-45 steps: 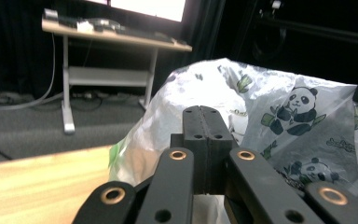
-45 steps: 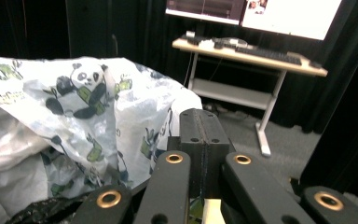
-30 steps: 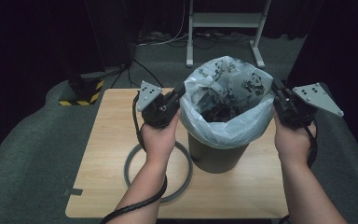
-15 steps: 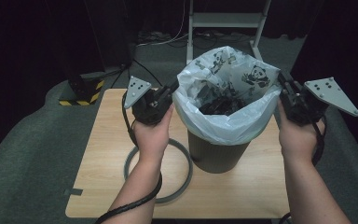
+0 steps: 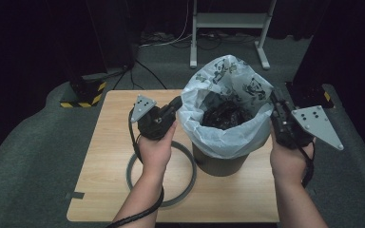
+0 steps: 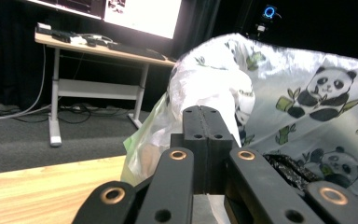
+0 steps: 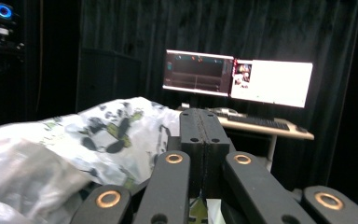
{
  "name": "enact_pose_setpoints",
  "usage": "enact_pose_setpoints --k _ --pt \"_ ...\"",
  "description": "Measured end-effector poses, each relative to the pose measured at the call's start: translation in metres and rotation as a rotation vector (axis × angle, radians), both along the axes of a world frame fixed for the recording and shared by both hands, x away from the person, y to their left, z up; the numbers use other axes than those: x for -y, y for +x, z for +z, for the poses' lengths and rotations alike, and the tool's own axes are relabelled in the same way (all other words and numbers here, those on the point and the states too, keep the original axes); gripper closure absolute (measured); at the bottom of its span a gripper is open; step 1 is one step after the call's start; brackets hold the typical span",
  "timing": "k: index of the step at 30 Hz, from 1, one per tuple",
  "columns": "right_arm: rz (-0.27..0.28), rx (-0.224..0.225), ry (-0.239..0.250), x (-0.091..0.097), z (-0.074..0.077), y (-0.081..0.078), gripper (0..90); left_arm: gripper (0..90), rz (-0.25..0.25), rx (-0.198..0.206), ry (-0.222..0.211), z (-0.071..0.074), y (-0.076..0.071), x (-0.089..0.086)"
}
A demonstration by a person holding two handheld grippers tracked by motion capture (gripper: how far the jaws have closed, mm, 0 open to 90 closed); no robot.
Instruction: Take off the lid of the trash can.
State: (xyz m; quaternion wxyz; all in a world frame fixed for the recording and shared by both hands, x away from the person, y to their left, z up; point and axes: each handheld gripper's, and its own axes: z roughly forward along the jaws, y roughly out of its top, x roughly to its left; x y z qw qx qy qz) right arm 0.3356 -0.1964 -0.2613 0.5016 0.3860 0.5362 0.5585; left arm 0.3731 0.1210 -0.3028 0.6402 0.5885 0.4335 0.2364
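Note:
A dark bin (image 5: 218, 164) stands on the wooden table (image 5: 114, 142), lined with a white panda-print bag (image 5: 228, 137) folded over its rim, with crumpled black stuff (image 5: 225, 114) inside. My left gripper (image 5: 177, 102) is at the bag's left side, jaws shut, tips at the plastic. My right gripper (image 5: 272, 95) is at the bag's right side, also shut. In the left gripper view the closed jaws (image 6: 207, 112) point at the bag (image 6: 307, 93). In the right gripper view the closed jaws (image 7: 199, 114) rise over the bag (image 7: 98, 130). I see no plastic pinched in either.
A grey ring (image 5: 185, 187) lies flat on the table in front of the bin, under my left wrist. Beyond the table stand a white desk frame (image 5: 228, 21), a yellow-black striped base (image 5: 83, 97) and a black box (image 5: 309, 92). Lit monitors (image 7: 237, 74) glow behind.
Both hands have slid nearer to me and lower along the bin's sides, the right one also inward. The bag's rim has narrowed and its far side stands taller.

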Motion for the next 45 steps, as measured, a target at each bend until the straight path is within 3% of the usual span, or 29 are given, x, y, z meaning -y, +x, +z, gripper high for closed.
enact_pose_setpoints --k 5,9,10,13,21,26,27,28,31,33,35,39,40,41,45 --pt "0.034 0.053 -0.033 -0.033 0.010 -0.010 89.9 90.0 -0.024 -0.003 0.000 -0.003 -0.002 0.004" --pt "0.072 0.051 -0.056 -0.053 0.012 -0.012 89.9 90.0 -0.039 -0.010 0.006 -0.004 -0.002 0.005" --pt "0.094 0.039 -0.080 -0.068 0.011 -0.013 89.9 90.0 -0.042 -0.012 0.006 -0.004 -0.002 0.005" --pt "0.120 0.017 -0.098 -0.081 0.008 -0.012 89.9 90.0 -0.051 -0.016 0.009 -0.003 -0.003 0.003" --pt "0.205 -0.051 -0.179 -0.123 -0.015 -0.016 89.9 89.8 -0.093 -0.035 0.005 -0.001 -0.005 -0.010" --pt "0.227 -0.055 -0.207 -0.137 -0.033 -0.022 89.9 89.2 -0.108 -0.026 0.020 0.001 -0.009 -0.013" --pt "0.242 -0.060 -0.220 -0.142 -0.043 -0.025 89.9 88.5 -0.116 -0.026 0.019 0.000 -0.009 -0.013" --pt "0.242 -0.060 -0.220 -0.142 -0.043 -0.025 89.9 88.5 -0.128 -0.029 0.018 0.000 -0.008 -0.013" --pt "0.258 -0.089 -0.253 -0.153 -0.062 -0.024 89.9 85.4 -0.177 -0.038 0.021 0.001 -0.006 -0.013" --pt "0.256 -0.092 -0.267 -0.155 -0.066 -0.023 89.9 84.7 -0.184 -0.036 0.027 0.002 -0.007 -0.012" --pt "0.257 -0.100 -0.286 -0.156 -0.073 -0.022 89.9 77.9 -0.213 -0.031 0.035 0.008 -0.007 -0.013" --pt "0.263 -0.101 -0.277 -0.155 -0.075 -0.022 89.9 52.6 -0.200 -0.025 0.042 0.014 -0.009 -0.014" --pt "0.265 -0.103 -0.278 -0.155 -0.076 -0.022 89.9 52.6 -0.181 -0.034 0.054 0.015 -0.009 -0.014" --pt "0.269 -0.106 -0.279 -0.154 -0.076 -0.023 89.9 38.7 -0.181 -0.051 0.056 0.016 -0.008 -0.014" --pt "0.272 -0.108 -0.287 -0.153 -0.077 -0.023 89.9 29.4 -0.193 -0.104 0.082 0.015 -0.001 -0.009"
